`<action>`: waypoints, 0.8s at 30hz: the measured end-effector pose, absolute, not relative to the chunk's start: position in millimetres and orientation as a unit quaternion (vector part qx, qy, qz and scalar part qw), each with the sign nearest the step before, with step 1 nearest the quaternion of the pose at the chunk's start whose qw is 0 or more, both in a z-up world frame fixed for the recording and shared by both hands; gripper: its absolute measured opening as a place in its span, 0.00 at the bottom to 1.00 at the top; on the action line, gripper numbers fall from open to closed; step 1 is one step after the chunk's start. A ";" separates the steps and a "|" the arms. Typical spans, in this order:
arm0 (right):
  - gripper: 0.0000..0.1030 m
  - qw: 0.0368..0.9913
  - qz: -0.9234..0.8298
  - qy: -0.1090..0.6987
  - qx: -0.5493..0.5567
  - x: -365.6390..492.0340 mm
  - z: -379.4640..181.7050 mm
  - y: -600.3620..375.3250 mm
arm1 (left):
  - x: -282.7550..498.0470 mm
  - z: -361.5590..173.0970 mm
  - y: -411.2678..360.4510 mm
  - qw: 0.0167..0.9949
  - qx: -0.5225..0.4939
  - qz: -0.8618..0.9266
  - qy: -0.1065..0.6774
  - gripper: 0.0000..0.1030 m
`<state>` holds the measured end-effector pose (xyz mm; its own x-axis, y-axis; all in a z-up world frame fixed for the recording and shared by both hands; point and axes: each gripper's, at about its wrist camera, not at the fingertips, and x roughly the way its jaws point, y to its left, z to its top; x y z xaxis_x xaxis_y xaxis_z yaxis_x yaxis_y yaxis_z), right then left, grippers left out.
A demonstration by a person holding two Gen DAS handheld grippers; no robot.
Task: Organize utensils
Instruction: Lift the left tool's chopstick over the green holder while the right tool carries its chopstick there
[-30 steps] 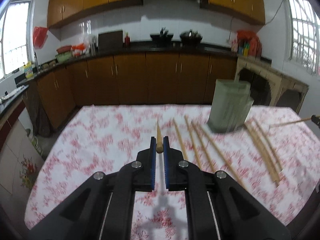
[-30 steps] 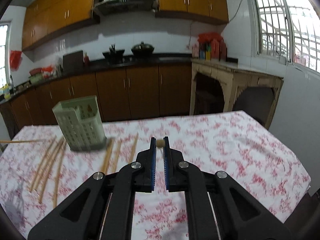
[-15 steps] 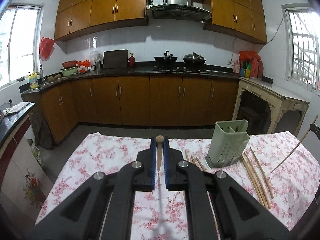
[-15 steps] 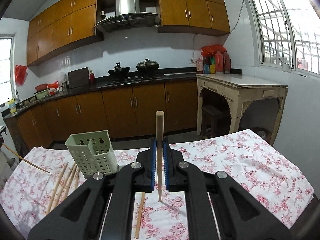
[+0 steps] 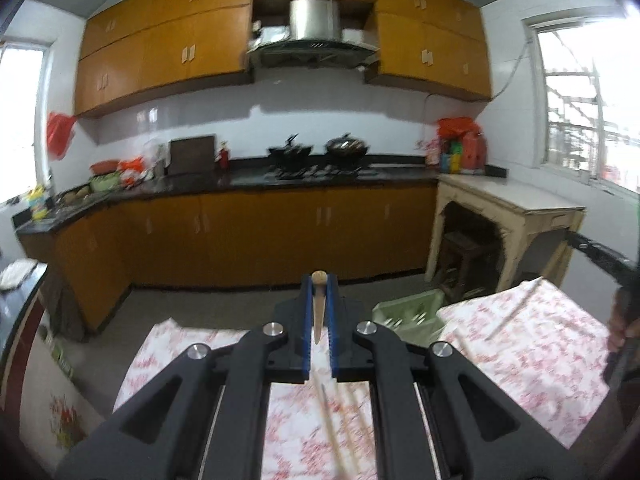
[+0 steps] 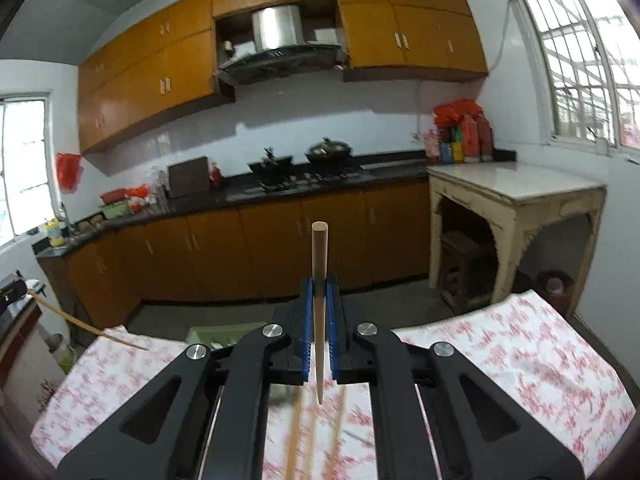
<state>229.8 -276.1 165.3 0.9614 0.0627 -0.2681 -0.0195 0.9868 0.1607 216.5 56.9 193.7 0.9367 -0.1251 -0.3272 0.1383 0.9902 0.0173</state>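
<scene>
Flanking green holder [image 5: 408, 312] | loose chopsticks [image 6: 298, 432] | floral tablecloth [image 6: 520, 360]

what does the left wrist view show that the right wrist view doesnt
Only the left wrist view shows the left gripper shut on a short-showing wooden chopstick and a hand at its right edge. Only the right wrist view shows the right gripper shut on a tall upright wooden chopstick and another chopstick slanting in from the left. Both share the pale green perforated utensil holder, the red floral tablecloth and loose chopsticks lying below.

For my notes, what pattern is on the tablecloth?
Red floral print on the white tablecloth, clearest in the right wrist view.
</scene>
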 end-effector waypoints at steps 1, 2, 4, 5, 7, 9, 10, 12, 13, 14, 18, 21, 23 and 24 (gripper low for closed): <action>0.07 0.988 0.025 0.132 0.076 231.3 170.2 -272.4 | 216.9 206.4 49.7 0.984 0.022 -0.080 0.157 0.07; 0.07 0.989 0.029 0.124 0.072 233.5 176.8 -267.1 | 218.1 212.3 44.4 0.984 0.023 -0.087 0.154 0.07; 0.07 0.990 0.039 0.114 0.068 238.2 184.8 -258.8 | 222.3 229.1 29.5 0.983 0.026 -0.107 0.147 0.07; 0.07 0.991 0.045 0.111 0.067 242.8 189.1 -254.2 | 225.5 234.2 22.7 0.983 0.028 -0.112 0.146 0.07; 0.07 0.990 0.054 0.110 0.067 250.2 193.0 -246.8 | 233.6 242.4 9.8 0.980 0.028 -0.126 0.149 0.07; 0.07 0.989 0.064 0.116 0.067 260.2 194.4 -239.1 | 243.6 248.0 0.4 0.977 0.025 -0.140 0.159 0.07; 0.07 0.988 0.067 0.118 0.068 263.3 195.9 -236.6 | 247.0 249.6 -3.9 0.975 0.025 -0.145 0.165 0.07; 0.07 0.987 0.076 0.121 0.070 271.0 196.5 -231.3 | 253.7 250.6 -10.7 0.973 0.026 -0.151 0.173 0.07; 0.07 0.987 0.081 0.122 0.073 274.2 196.5 -229.4 | 258.2 250.8 -15.2 0.971 0.027 -0.155 0.178 0.07; 0.07 0.986 0.084 0.123 0.075 278.7 196.7 -227.3 | 262.2 249.1 -18.1 0.970 0.026 -0.157 0.183 0.07; 0.07 0.985 0.090 0.130 0.071 289.2 191.7 -217.7 | 276.1 237.7 -23.9 0.964 0.024 -0.163 0.208 0.07; 0.07 0.984 0.089 0.144 0.062 300.9 183.0 -210.1 | 285.0 227.8 -28.9 0.960 0.028 -0.167 0.224 0.07; 0.07 0.982 0.089 0.155 0.062 307.4 174.0 -207.1 | 288.9 222.2 -29.0 0.958 0.029 -0.166 0.231 0.07; 0.07 0.981 0.088 0.160 0.062 309.5 171.1 -205.1 | 291.9 218.5 -29.1 0.957 0.029 -0.167 0.235 0.07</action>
